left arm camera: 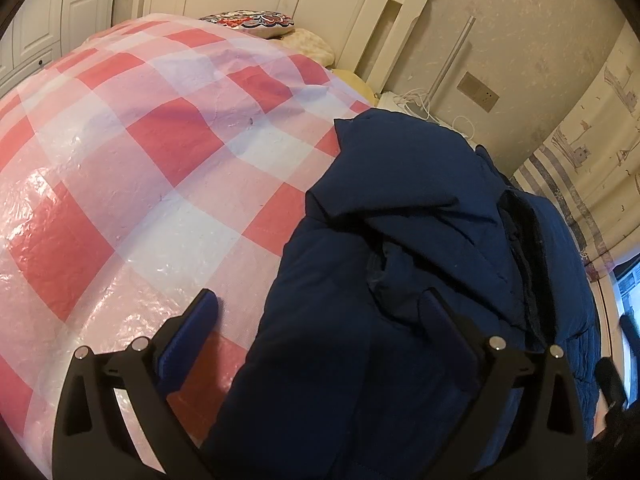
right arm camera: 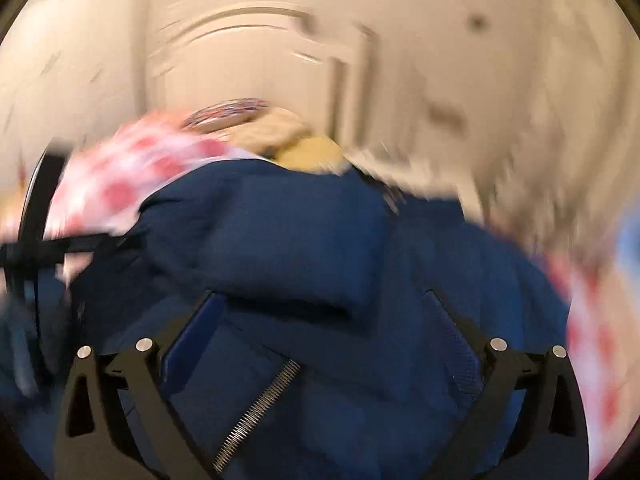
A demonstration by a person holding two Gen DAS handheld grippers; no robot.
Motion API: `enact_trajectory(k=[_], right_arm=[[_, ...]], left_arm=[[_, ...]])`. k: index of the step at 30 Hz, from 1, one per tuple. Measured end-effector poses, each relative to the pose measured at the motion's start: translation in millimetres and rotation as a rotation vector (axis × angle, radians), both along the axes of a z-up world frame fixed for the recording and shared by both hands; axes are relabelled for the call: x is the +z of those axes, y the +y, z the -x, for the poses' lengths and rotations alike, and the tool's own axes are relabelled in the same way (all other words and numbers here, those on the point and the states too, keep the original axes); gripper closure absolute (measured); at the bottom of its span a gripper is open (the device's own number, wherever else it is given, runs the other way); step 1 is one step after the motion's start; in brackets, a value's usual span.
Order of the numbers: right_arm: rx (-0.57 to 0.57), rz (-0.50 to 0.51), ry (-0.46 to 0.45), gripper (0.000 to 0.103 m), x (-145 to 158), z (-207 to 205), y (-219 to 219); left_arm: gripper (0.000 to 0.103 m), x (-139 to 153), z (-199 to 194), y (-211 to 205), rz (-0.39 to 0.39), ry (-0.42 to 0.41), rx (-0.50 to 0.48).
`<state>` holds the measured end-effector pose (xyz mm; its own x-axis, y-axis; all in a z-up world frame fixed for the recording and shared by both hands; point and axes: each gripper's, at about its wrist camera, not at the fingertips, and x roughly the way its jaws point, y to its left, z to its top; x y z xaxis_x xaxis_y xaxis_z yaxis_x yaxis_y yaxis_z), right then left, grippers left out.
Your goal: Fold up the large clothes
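A dark blue padded jacket [left arm camera: 420, 240] lies bunched on the bed's right side over a pink and white checked plastic sheet [left arm camera: 140, 160]. My left gripper [left arm camera: 320, 308] stands open just above the jacket's near edge, its left finger over the sheet and its right finger over the cloth. Nothing is pinched between them. In the blurred right wrist view the same jacket [right arm camera: 300, 232] fills the lower half, with a folded flap and a metal zipper [right arm camera: 256, 412] showing. My right gripper [right arm camera: 322, 304] is open wide over the jacket, and its pads press on nothing.
A white headboard [left arm camera: 320, 4] stands at the far end, with a patterned cushion [left arm camera: 252, 22] and a beige pillow [left arm camera: 316, 46] below it. To the right are a wall with a socket [left arm camera: 478, 92], white cables [left arm camera: 416, 102] and a striped curtain [left arm camera: 572, 184]. White cupboard doors [left arm camera: 52, 28] stand at the left.
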<state>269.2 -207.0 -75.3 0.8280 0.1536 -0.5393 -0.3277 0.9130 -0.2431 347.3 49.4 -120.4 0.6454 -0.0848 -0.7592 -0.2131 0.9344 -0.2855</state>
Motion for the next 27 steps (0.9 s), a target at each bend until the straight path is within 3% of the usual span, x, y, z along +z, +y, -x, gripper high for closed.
enact_trajectory(k=[6,7,8,9,10,12,14,16,17,18,19,20,21,22,23,27], right_arm=[[0.02,0.148,0.049,0.01,-12,-44,58],[0.008,0.186,0.074,0.015,-20,-54,62],[-0.021,0.226,0.096,0.032,-27,-64,66],[-0.041,0.226,0.112,0.034,-35,-72,64],[-0.025,0.14,0.12,0.038,-32,-73,55],[-0.008,-0.082,0.146,0.059,-18,-68,25],[-0.01,-0.351,0.156,0.071,3,-61,-18],[-0.11,-0.65,0.131,0.072,14,-53,-84],[-0.208,-0.814,0.132,0.072,9,-49,-126],[-0.284,-0.895,0.14,0.071,3,-48,-150],[-0.37,-0.93,0.149,0.071,-3,-45,-172],[-0.437,-0.904,0.155,0.068,-6,-42,-186],[-0.458,-0.868,0.189,0.046,-11,-42,-194],[-0.448,-0.863,0.227,0.03,-15,-43,-197],[-0.411,-0.888,0.249,0.005,-20,-40,-200],[-0.36,-0.867,0.234,0.006,-27,-34,-192]], left_arm=[[0.003,0,0,0,0.005,-0.003,0.0],[0.003,0,0,0,0.009,-0.006,-0.001],[0.003,0,0,1,0.013,-0.008,-0.001],[0.003,0,0,1,0.021,-0.012,0.0],[0.003,0,0,2,0.026,-0.015,0.0],[0.003,0,1,3,0.032,-0.019,-0.001],[0.003,-1,0,3,0.033,-0.019,-0.001],[0.003,-1,0,2,0.023,-0.015,-0.001],[0.003,-1,-1,2,0.019,-0.013,-0.002],[0.003,-1,-1,2,0.017,-0.012,-0.002],[0.003,-1,-1,2,0.018,-0.012,-0.002],[0.003,-1,-1,2,0.018,-0.012,-0.002],[0.003,-1,-1,2,0.018,-0.012,-0.002],[0.003,-1,-1,2,0.019,-0.013,-0.002],[0.003,-2,-1,2,0.019,-0.013,-0.003],[0.003,-2,-1,3,0.023,-0.015,-0.002]])
